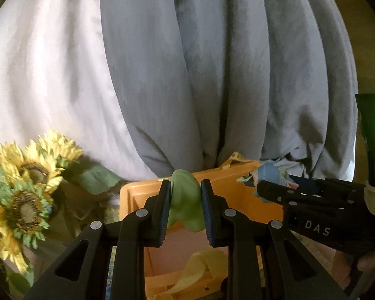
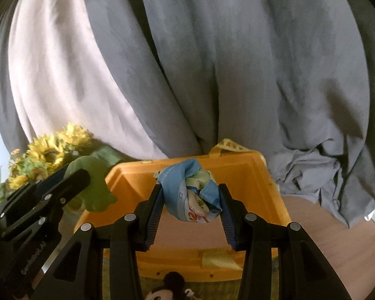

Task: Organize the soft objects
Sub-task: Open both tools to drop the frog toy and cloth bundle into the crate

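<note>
My left gripper [image 1: 185,190] is shut on a soft green object [image 1: 185,200] and holds it above the open orange bin [image 1: 137,192]. My right gripper [image 2: 190,195] is shut on a crumpled blue printed cloth [image 2: 190,195] above the same orange bin [image 2: 250,175]. The right gripper also shows at the right of the left wrist view [image 1: 262,187] with the blue cloth [image 1: 270,175]. The left gripper [image 2: 87,175] and the green object [image 2: 95,190] show at the left of the right wrist view. A pale yellow cloth [image 1: 202,267] lies inside the bin.
Grey and white curtains [image 1: 187,75] hang right behind the bin. Artificial sunflowers [image 1: 25,187] stand to the bin's left. A Mickey Mouse soft toy [image 2: 167,290] lies in front of the bin. A light wooden table surface [image 2: 337,237] runs to the right.
</note>
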The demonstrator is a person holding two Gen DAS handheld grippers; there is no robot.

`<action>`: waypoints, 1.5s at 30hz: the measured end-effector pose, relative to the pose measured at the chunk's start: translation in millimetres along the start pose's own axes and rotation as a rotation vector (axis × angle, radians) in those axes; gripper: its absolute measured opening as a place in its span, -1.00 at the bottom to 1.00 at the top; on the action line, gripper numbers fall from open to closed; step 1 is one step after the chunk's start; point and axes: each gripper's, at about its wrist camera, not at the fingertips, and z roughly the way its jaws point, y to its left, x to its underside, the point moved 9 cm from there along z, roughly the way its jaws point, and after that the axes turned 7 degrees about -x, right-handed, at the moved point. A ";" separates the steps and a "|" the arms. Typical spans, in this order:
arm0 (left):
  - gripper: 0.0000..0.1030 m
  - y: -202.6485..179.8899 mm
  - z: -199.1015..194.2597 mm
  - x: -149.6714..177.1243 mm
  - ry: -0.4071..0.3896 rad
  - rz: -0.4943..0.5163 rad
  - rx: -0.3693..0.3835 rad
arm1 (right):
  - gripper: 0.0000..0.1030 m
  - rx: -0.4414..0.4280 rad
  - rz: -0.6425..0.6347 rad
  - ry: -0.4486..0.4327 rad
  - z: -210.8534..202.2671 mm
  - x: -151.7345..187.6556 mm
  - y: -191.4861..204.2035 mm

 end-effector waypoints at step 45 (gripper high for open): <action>0.47 6.1 -145.2 11.5 -0.053 0.018 -0.123 | 0.49 0.211 0.011 -0.101 -131.0 26.3 5.9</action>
